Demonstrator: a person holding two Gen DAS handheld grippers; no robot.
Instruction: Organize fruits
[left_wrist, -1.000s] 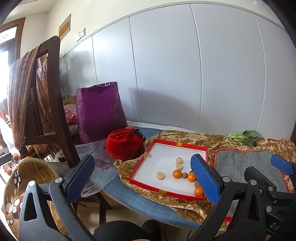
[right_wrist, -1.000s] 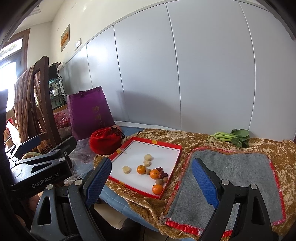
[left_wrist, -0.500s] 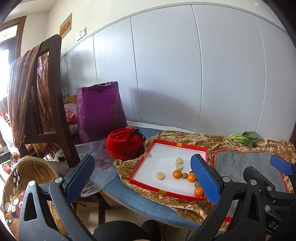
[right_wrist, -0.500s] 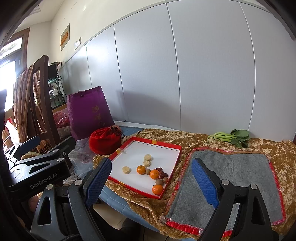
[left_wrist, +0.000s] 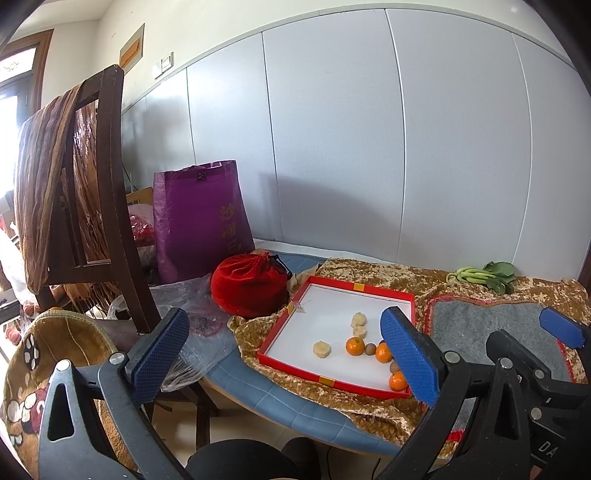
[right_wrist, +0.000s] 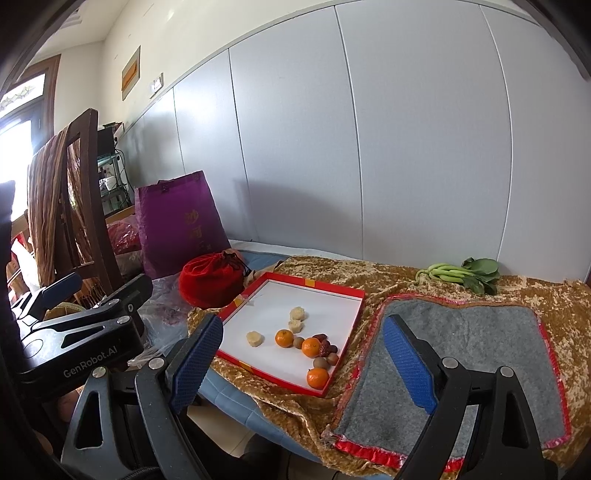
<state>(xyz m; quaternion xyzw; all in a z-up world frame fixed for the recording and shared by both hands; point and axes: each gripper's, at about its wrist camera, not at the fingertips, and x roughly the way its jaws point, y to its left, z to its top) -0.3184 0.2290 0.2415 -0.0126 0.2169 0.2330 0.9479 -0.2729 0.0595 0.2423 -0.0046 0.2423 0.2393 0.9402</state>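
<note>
A red-rimmed white tray (right_wrist: 314, 286) (left_wrist: 354, 287) sits on the gold cloth. It holds three oranges (right_wrist: 284, 338) (left_wrist: 355, 346), pale cream pieces (right_wrist: 297, 313) (left_wrist: 321, 349), small brown round fruits (right_wrist: 320, 362) and red dates (right_wrist: 325, 345), clustered at its near right. My left gripper (left_wrist: 284, 354) is open and empty, held off the table's near left edge. My right gripper (right_wrist: 306, 362) is open and empty, held in front of the tray and the grey mat (right_wrist: 472, 350).
A red drawstring pouch (left_wrist: 249, 286) and a purple bag (left_wrist: 199, 218) stand left of the tray. Green vegetables (right_wrist: 461, 275) lie at the back right. A wooden chair (left_wrist: 92, 206) with a draped cloth stands at the left. A plastic bag (left_wrist: 195, 314) lies by the pouch.
Both grippers have barely shifted; the view is almost the same. Both stay open and empty.
</note>
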